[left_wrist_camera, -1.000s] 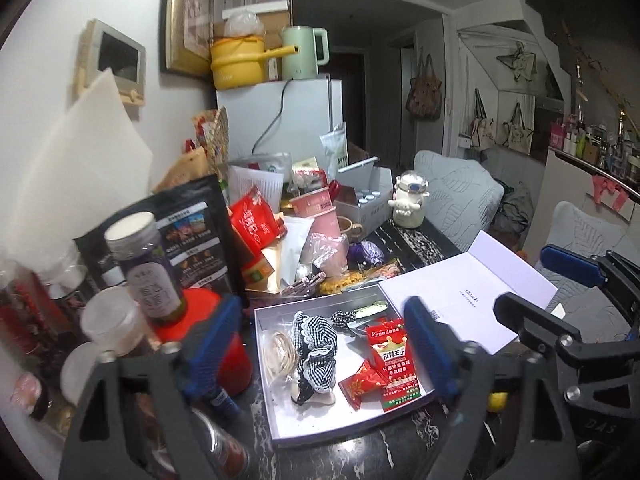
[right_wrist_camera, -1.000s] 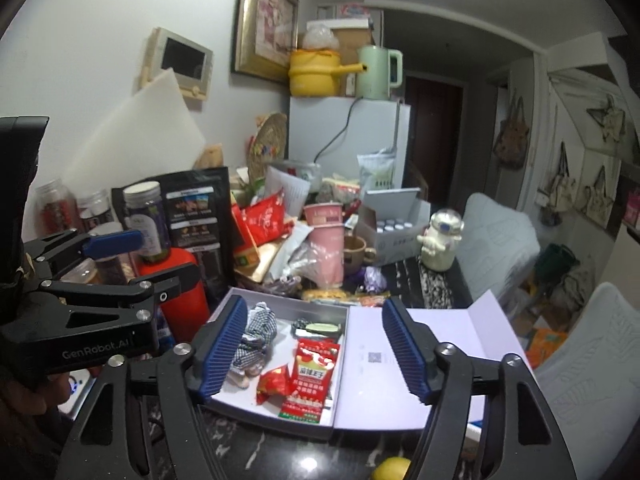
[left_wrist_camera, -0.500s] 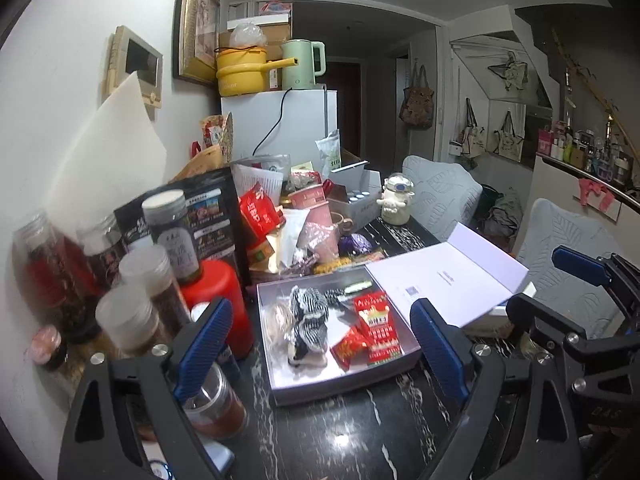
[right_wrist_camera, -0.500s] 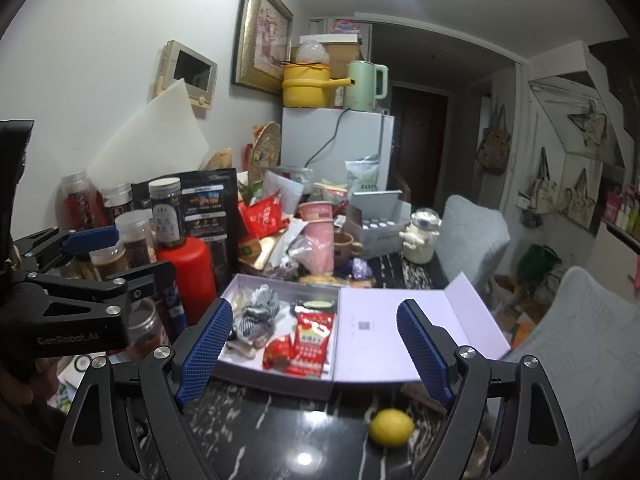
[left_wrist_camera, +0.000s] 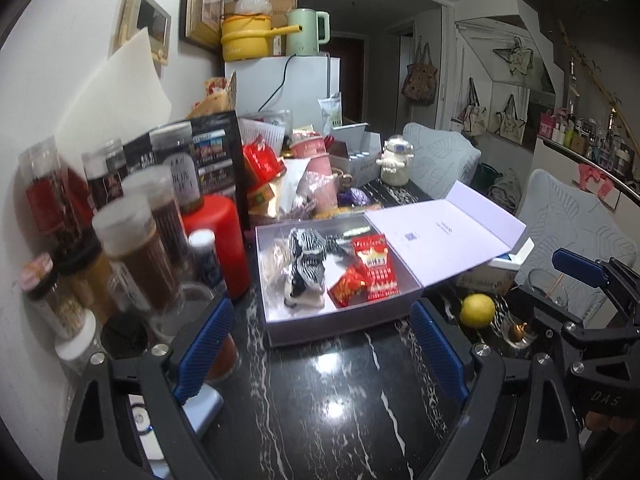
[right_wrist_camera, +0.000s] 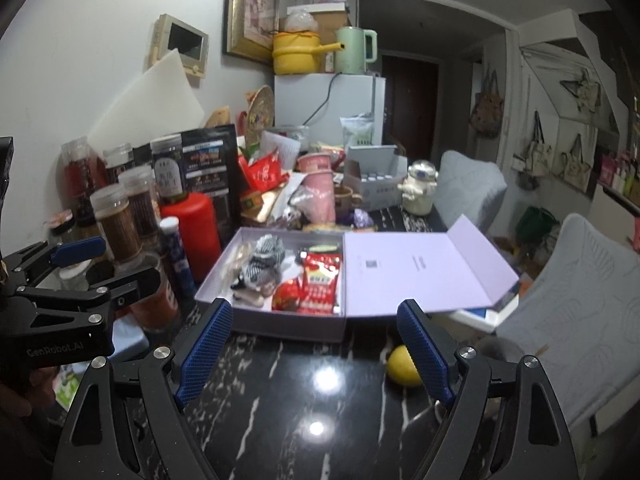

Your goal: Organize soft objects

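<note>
We judge the main risk to be the crowding on the left: a row of tall spice jars (left_wrist_camera: 136,240) and a red canister (left_wrist_camera: 218,240) stand just beside the open lilac box (left_wrist_camera: 340,320) on the dark marble desk (left_wrist_camera: 320,400), and the left tool (left_wrist_camera: 320,356) would sweep past them on any reach into the box; a careless arc could topple a jar. Second risk: the soft things sit mixed with crinkly red snack packets (left_wrist_camera: 374,266), so a broad pinch at the black-and-white striped cloth (left_wrist_camera: 306,264) may drag a packet along with it. Third: the box's hinged lid (right_wrist_camera: 424,268) lies open to the right with its far edge hanging past the desk edge, and a lemon (right_wrist_camera: 402,364) lies loose near the right tool (right_wrist_camera: 316,360), free to roll if nudged. Both tools hover over bare desk short of the box, touching nothing. We note the left tool's jaws spread wide and empty. The right tool's jaws have just been opening and now stand wide too, with nothing between them. The striped cloth lies in the left half of the box, beside the packets.
</note>
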`<act>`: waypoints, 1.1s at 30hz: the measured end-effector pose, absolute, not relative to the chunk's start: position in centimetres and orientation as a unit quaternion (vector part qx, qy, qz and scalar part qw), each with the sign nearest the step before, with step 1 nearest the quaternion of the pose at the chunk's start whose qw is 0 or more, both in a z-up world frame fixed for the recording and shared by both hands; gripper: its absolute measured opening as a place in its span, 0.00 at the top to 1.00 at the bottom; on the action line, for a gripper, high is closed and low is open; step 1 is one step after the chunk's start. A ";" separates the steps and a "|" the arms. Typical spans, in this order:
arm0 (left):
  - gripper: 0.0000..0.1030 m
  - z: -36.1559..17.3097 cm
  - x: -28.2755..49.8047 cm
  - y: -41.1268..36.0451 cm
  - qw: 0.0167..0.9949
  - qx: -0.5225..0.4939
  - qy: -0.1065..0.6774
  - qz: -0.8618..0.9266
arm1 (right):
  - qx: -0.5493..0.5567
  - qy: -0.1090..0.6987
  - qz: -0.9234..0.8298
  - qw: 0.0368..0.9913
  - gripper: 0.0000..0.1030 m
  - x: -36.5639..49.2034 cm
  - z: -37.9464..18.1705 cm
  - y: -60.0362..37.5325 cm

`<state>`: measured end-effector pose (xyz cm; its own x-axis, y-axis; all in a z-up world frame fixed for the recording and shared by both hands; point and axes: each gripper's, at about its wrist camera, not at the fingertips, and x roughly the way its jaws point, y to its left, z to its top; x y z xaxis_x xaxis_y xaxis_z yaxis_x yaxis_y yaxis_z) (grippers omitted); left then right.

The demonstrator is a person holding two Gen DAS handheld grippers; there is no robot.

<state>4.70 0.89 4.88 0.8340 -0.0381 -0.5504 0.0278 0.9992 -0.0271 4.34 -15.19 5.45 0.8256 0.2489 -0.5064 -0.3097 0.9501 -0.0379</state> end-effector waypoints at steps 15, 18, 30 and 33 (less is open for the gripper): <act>0.11 2.1 4.4 0.6 0.948 -0.016 0.317 -0.020 | -0.056 0.294 0.137 0.944 0.17 4.0 2.6 -15.5; 0.11 1.9 4.6 0.3 0.947 -0.013 0.320 -0.022 | -0.054 0.296 0.136 0.944 0.17 4.0 2.4 -15.7; 0.11 1.3 5.5 -0.2 0.944 -0.015 0.329 -0.028 | -0.046 0.304 0.126 0.943 0.17 4.8 2.0 -16.3; 0.11 1.2 5.7 -0.5 0.943 -0.008 0.330 -0.030 | -0.043 0.307 0.122 0.943 0.17 5.0 1.8 -16.5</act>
<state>5.67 -0.50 1.23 0.7798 -0.0619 -0.6229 0.0507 0.9981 -0.0357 4.99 -16.51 1.81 0.7816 0.2037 -0.5896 -0.2567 0.9665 -0.0065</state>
